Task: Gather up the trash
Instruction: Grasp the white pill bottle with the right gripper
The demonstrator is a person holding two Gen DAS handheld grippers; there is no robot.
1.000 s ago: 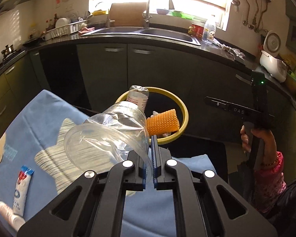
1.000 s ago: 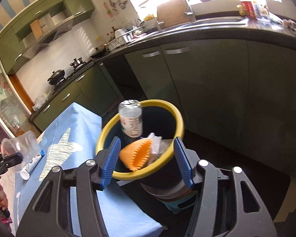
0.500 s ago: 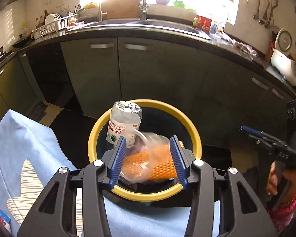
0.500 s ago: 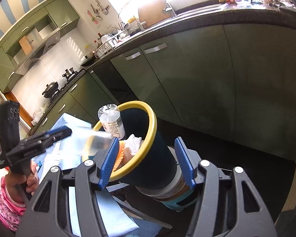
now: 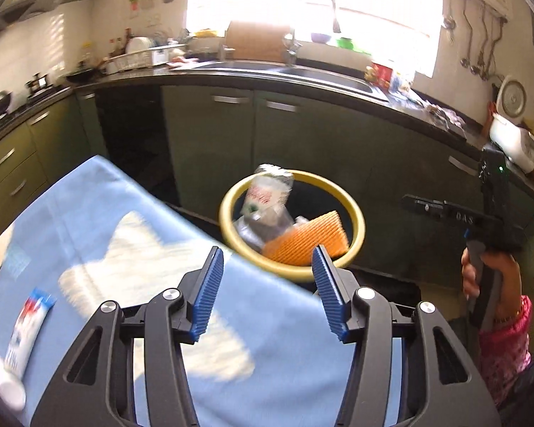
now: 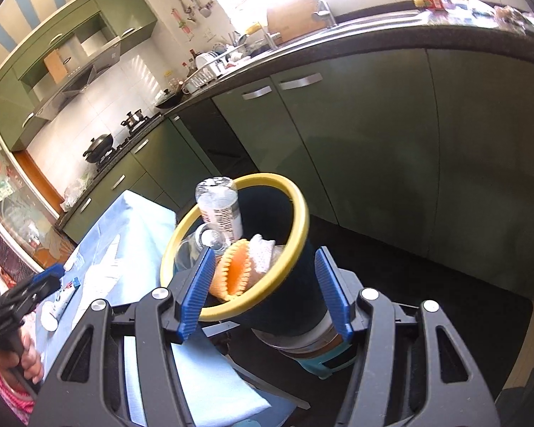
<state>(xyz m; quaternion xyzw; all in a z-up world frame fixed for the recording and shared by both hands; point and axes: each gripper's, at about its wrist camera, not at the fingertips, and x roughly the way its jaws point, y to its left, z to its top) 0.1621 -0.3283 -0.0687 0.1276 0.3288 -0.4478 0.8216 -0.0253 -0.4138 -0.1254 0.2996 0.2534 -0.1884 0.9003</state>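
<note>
Left wrist view: left gripper has just been opening, jaws apart and empty; the clear bottle it held a second ago now lies in the bin beside the orange mesh
Right wrist view: right gripper jaws apart, empty, by the bin's rim; clear bottle inside, labelled bottle upright

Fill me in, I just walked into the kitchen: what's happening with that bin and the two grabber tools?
A person is clearing trash with a gripper in each hand. The left gripper has just been opening and is empty; the clear plastic cup now lies in the yellow-rimmed bin beside a bottle and orange foam netting. The right gripper hangs open near the bin. A toothpaste tube still lies on the blue cloth.
</note>
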